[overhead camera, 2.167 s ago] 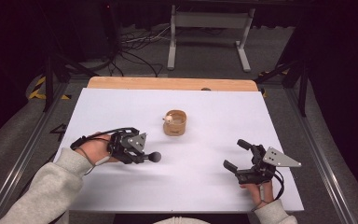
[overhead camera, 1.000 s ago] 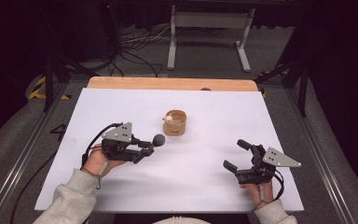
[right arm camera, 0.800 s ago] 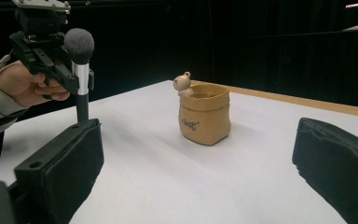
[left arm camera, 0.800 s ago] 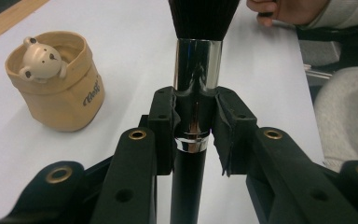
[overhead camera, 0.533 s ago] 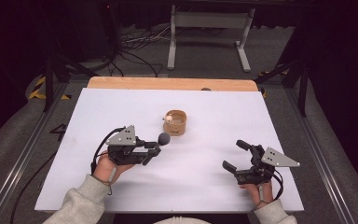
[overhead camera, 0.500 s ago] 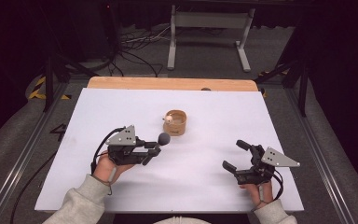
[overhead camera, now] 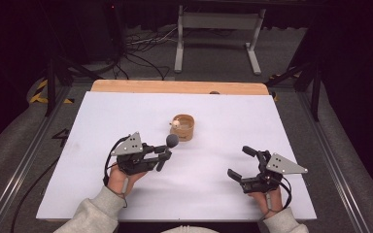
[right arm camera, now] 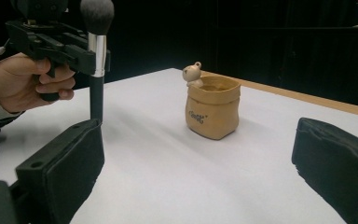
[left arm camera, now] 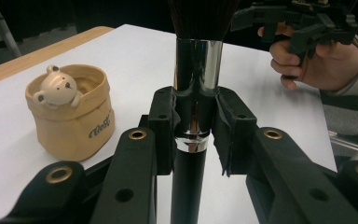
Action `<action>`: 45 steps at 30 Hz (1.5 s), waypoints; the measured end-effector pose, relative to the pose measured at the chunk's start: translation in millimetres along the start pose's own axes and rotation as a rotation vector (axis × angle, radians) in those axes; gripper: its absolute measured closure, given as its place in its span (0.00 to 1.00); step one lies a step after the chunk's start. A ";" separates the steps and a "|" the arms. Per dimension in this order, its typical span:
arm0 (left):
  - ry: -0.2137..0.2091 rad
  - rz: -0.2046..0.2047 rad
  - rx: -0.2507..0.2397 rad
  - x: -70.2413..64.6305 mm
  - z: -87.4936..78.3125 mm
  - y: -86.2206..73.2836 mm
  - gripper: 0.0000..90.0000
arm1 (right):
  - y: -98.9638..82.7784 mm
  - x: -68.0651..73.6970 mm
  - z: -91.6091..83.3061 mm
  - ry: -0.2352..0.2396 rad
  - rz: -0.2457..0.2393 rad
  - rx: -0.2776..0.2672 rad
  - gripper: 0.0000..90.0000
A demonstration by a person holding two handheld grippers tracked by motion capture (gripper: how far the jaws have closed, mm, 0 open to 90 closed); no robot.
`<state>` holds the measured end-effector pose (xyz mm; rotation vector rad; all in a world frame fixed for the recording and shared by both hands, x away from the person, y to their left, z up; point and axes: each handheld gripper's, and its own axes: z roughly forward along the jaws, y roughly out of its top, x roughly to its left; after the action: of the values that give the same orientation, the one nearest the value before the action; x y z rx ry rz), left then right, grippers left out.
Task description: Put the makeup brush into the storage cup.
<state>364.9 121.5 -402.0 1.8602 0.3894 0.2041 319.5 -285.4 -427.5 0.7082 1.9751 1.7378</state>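
Note:
My left gripper [overhead camera: 161, 157] is shut on a makeup brush [left arm camera: 194, 88] with a black handle, a silver ferrule and dark bristles. It holds the brush upright above the table, bristles up [overhead camera: 172, 140]. A tan bag-shaped pot [overhead camera: 183, 127] with a small bear figure on its rim stands just beyond and to the right of the brush. From the left gripper view the pot [left arm camera: 70, 109] is left of the jaws. My right gripper [overhead camera: 245, 162] rests open at the front right with nothing between its jaws. From there the pot [right arm camera: 212, 108] and the held brush [right arm camera: 96, 56] are ahead.
A white sheet [overhead camera: 97, 121] covers the table, with a wooden strip [overhead camera: 175, 87] along the far edge. Beyond the table are a metal stand [overhead camera: 218, 34] and cables on the floor. Metal rails run along both table sides.
My left gripper has carried the brush right and forward toward the pot, turning it from lying sideways to upright. The right gripper has stayed put.

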 end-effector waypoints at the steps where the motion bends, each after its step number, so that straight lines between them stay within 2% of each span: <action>1: 0.002 -0.007 -0.010 -0.9 1.4 -0.6 0.79 | 0.6 1.1 1.0 0.003 -0.003 0.004 0.03; 6: -0.003 -0.016 -0.041 -2.0 4.0 -1.9 0.79 | 2.5 4.5 3.6 0.005 -0.018 0.016 0.03; 11: 0.019 -0.026 -0.055 -4.0 6.1 -3.7 0.79 | 7.5 3.9 4.4 0.003 -0.014 0.031 0.03; 14: 0.033 -0.027 -0.063 -5.3 6.9 -4.5 0.79 | 14.5 4.3 6.6 0.008 -0.009 0.027 0.03; 19: 0.042 -0.022 -0.075 -6.0 8.5 -4.8 0.79 | 27.0 9.5 16.5 0.033 -0.035 0.018 0.04; 25: 0.034 -0.031 -0.085 -6.9 13.5 -4.0 0.79 | 40.8 16.4 36.7 0.078 -0.053 0.025 0.04; 27: 0.036 -0.016 -0.084 -6.8 12.8 -3.8 0.79 | 45.3 19.8 43.1 0.093 -0.064 0.030 0.05; 32: 0.035 -0.026 -0.090 -6.9 12.5 -4.3 0.79 | 56.1 28.5 59.4 0.125 -0.088 0.039 0.05; 41: 0.033 -0.024 -0.094 -8.3 12.3 -3.7 0.79 | 68.3 39.6 86.0 0.167 -0.101 0.053 0.05; 45: 0.026 -0.009 -0.088 -8.9 14.0 -3.7 0.79 | 72.0 44.2 98.6 0.187 -0.097 0.059 0.06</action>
<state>360.7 106.9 -409.5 1.7707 0.4003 0.2363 352.4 -174.5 -368.5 0.4742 2.1548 1.7492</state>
